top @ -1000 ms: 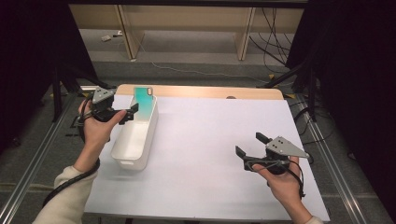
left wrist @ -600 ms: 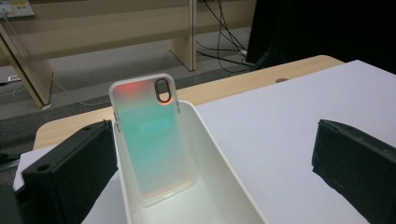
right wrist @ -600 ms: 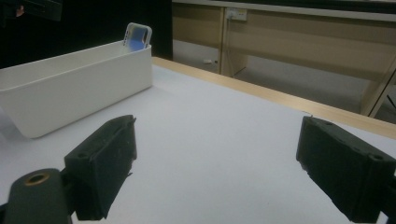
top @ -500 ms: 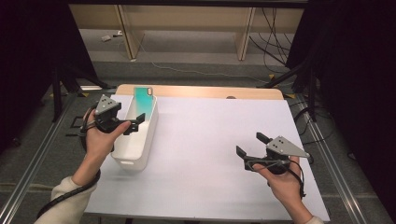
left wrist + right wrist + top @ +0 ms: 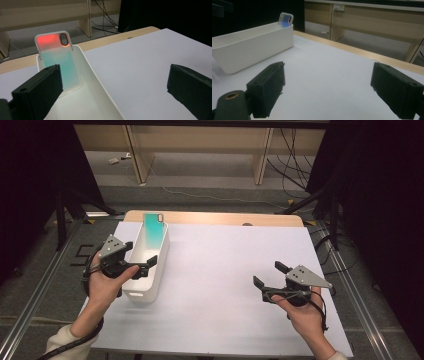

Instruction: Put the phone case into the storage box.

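A white oblong bin (image 5: 156, 272) stands on the left part of the table. A teal phone case (image 5: 154, 231) with a red-tinted top leans upright against the bin's far end wall. My left gripper (image 5: 140, 254) hovers open over the bin's near half, empty. In the left gripper view the case (image 5: 58, 62) stands beyond the wide-apart jaws of the left gripper (image 5: 112, 81), inside the bin (image 5: 100, 83). My right gripper (image 5: 268, 274) is open and empty above the right part of the table; in its view the right gripper (image 5: 329, 83) faces the bin (image 5: 254, 47) and the case (image 5: 286, 20).
A white sheet (image 5: 225, 265) covers the table, with a strip of wooden edge (image 5: 225, 218) at the far side. Beyond it are wooden furniture legs (image 5: 262, 155) and cables on the floor. Dark curtains flank both sides.
My left gripper has drawn back along the bin toward the person, away from the phone case, staying open. The right gripper has hardly moved.
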Available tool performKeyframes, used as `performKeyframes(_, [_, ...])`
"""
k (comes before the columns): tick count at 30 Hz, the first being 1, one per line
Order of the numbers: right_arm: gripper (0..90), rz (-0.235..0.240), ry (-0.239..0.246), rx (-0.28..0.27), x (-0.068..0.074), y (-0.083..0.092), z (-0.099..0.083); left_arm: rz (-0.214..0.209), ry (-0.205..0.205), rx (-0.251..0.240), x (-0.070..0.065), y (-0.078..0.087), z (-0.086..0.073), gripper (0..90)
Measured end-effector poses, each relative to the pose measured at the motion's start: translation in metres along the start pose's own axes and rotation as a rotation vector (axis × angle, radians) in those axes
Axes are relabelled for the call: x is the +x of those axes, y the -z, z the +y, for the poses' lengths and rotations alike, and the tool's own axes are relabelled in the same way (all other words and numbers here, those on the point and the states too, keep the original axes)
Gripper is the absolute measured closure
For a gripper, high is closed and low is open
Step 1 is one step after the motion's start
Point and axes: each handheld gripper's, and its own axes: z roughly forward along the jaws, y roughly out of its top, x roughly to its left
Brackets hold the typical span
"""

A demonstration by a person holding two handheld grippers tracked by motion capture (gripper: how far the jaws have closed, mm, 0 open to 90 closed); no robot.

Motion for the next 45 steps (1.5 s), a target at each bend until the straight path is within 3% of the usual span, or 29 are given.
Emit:
performKeyframes(15, [13.2,0.004,0.023,-0.015,-0.002,-0.002,-0.001,-0.060,-0.034,-0.015,-0.023,0.020,-0.011,0.0])
performKeyframes(29, [13.2,0.005,0.024,-0.013,-0.002,-0.002,-0.002,-0.104,-0.054,-0.013,-0.043,0.035,-0.035,0.0])
performKeyframes(45, [12.9,0.006,0.018,0.009,-0.001,-0.002,-0.004,-0.124,-0.055,0.005,-0.050,0.047,-0.060,0.0])
